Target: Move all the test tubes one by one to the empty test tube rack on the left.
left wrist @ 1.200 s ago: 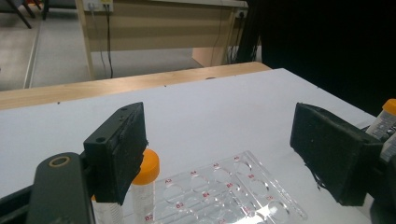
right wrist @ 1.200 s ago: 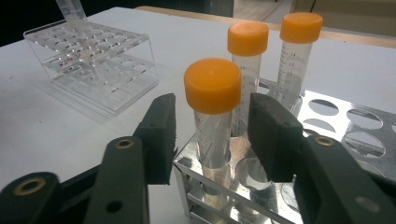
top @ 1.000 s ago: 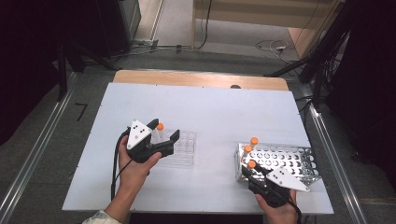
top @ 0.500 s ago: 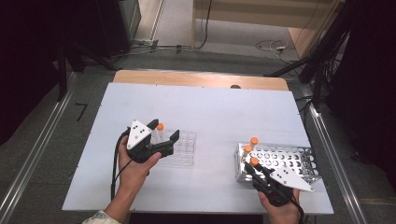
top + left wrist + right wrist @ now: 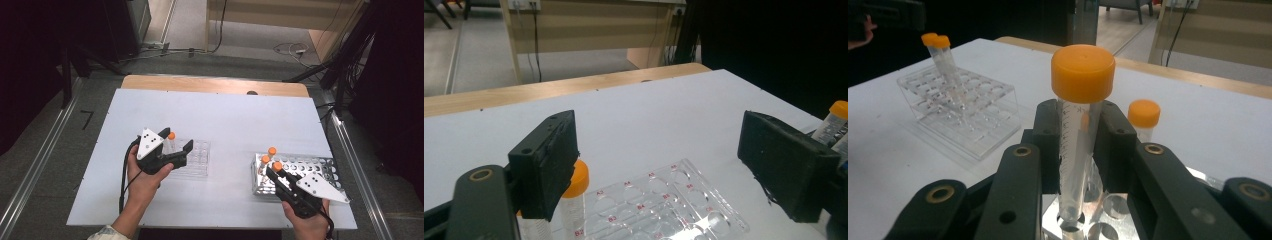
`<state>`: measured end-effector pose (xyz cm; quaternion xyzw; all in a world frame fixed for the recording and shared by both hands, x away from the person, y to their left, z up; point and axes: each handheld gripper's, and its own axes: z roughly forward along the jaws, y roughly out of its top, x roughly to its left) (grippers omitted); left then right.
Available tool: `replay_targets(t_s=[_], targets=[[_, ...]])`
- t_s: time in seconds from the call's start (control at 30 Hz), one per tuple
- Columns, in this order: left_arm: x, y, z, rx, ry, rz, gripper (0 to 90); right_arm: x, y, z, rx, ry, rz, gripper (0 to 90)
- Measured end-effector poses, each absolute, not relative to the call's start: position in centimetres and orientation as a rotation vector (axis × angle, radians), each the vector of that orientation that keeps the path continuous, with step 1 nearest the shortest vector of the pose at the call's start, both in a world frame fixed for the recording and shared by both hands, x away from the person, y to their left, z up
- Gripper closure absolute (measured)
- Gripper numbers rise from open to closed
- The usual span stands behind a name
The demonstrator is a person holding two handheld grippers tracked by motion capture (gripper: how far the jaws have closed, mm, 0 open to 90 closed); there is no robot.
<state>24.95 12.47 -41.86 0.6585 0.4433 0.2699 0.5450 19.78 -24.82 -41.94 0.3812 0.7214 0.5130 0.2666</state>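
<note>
White tabletop point(image 5: 225, 115) carried two racks, well apart; the clear plastic rack point(image 5: 192, 157) lay left of centre, the metal rack point(image 5: 310, 170) at the right. The right gripper point(image 5: 1082, 145) was clenched on an orange-capped tube point(image 5: 1079, 135), having just closed on it; the tube stood upright, its base at a metal rack hole. The left gripper point(image 5: 664, 165) hovered over the clear rack, jaws released, beside a standing capped tube point(image 5: 574, 197).
</note>
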Motion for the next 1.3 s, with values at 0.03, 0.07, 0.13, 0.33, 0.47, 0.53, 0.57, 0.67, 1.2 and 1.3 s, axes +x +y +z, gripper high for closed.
replay_targets(t_s=[0.03,0.07,0.13,0.33,0.47,0.53,0.57,0.67,1.2,1.3], targets=[[24.9,12.4,-41.8,1.568,1.050,0.642,16.4,19.8,-24.8,-41.6,1.024,1.945,1.389,71.7],[25.0,12.4,-41.9,1.570,1.046,0.640,15.8,19.8,-24.7,-41.3,1.013,1.944,1.390,71.8],[25.0,12.2,-41.9,1.578,1.042,0.632,14.4,19.7,-24.5,-40.7,1.000,1.944,1.398,71.8],[25.1,11.8,-41.8,1.600,1.019,0.622,13.1,19.9,-23.4,-39.3,0.952,1.950,1.426,71.7],[25.0,11.5,-41.7,1.608,1.006,0.617,12.2,20.3,-22.4,-39.0,0.928,1.965,1.437,71.7],[25.0,11.4,-41.7,1.610,0.999,0.618,11.8,20.5,-21.9,-38.8,0.917,1.977,1.441,71.8],[24.9,11.4,-41.6,1.610,0.996,0.619,11.8,20.6,-21.6,-38.8,0.913,1.983,1.444,71.7],[24.8,11.2,-41.3,1.611,0.980,0.615,11.8,21.0,-20.6,-38.8,0.897,2.002,1.447,71.8],[23.7,10.0,-39.4,1.598,0.898,0.573,13.6,23.5,-16.1,-39.9,0.861,2.110,1.449,71.8],[23.6,9.6,-39.4,1.612,0.889,0.565,14.2,24.0,-15.3,-40.2,0.857,2.128,1.448,71.8]])
